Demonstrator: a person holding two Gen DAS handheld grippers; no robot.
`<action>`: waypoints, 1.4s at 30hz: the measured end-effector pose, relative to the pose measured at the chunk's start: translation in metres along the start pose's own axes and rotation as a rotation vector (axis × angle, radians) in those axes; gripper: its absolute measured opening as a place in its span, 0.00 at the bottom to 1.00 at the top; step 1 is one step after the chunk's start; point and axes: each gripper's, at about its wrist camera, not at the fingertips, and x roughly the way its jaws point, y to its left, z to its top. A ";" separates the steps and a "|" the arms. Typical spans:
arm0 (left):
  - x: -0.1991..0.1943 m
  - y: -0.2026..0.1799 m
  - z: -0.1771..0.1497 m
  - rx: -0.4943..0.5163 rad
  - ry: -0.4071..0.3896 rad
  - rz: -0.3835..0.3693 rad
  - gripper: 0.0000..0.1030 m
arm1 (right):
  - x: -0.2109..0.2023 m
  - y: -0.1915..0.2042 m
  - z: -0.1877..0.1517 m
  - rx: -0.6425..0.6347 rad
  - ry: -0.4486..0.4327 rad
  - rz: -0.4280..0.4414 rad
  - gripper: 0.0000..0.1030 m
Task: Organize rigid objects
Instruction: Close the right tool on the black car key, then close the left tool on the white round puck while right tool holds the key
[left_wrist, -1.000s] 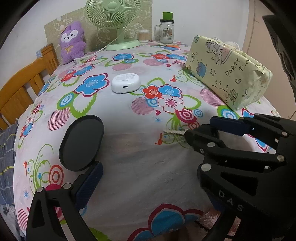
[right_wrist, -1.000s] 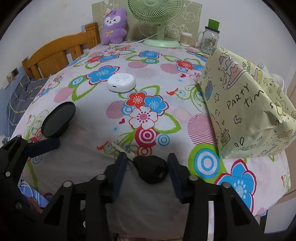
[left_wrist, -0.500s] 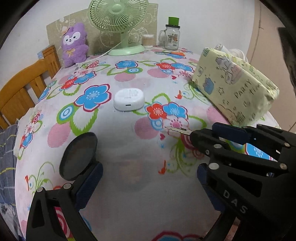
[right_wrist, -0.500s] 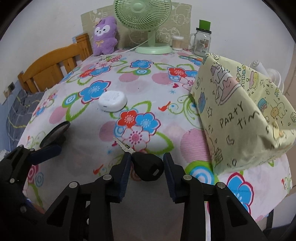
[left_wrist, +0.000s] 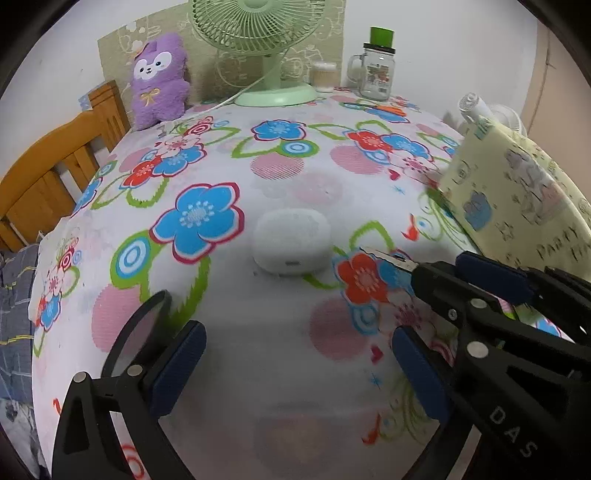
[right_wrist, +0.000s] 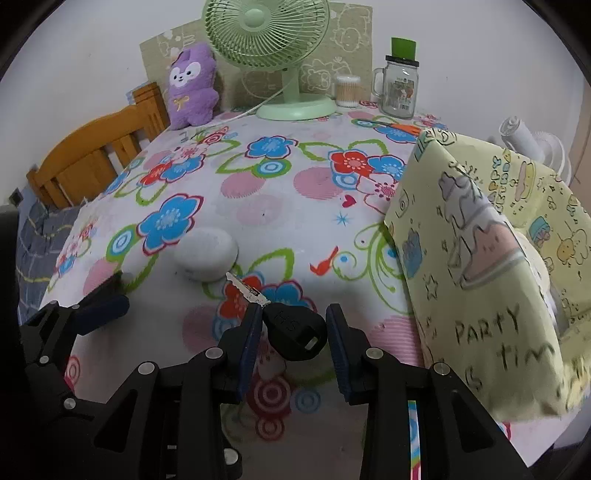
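Observation:
My right gripper (right_wrist: 293, 338) is shut on the black head of a key (right_wrist: 295, 328), held above the table; its metal blade points up-left toward a white rounded case (right_wrist: 206, 254). The key blade (left_wrist: 388, 258) and the right gripper also show in the left wrist view, at right. My left gripper (left_wrist: 295, 369) is open and empty, low over the floral tablecloth (left_wrist: 280, 387), with the white case (left_wrist: 291, 243) ahead of it. A black oval disc (left_wrist: 142, 332) lies on the cloth by the left finger (left_wrist: 177, 365).
A yellow wrapped box (right_wrist: 487, 266) fills the right side. At the back stand a green fan (right_wrist: 273, 55), a purple plush (right_wrist: 192, 86), a glass jar with a green lid (right_wrist: 400, 86) and a small cotton-swab cup (right_wrist: 347, 96). A wooden chair (right_wrist: 96, 155) stands at left.
Both grippers have moved forward over the table toward the white case. The right gripper has lifted the key off the cloth. The black disc now lies beside the left finger.

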 end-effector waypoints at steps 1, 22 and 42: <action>0.001 0.001 0.003 -0.005 -0.003 0.007 0.98 | 0.001 -0.001 0.002 0.005 0.001 0.002 0.37; 0.020 -0.002 0.031 -0.004 -0.058 0.051 0.53 | 0.017 -0.015 0.023 0.073 -0.007 -0.023 0.37; -0.022 -0.013 0.012 0.008 -0.109 0.037 0.52 | -0.021 -0.009 0.007 0.068 -0.058 -0.029 0.37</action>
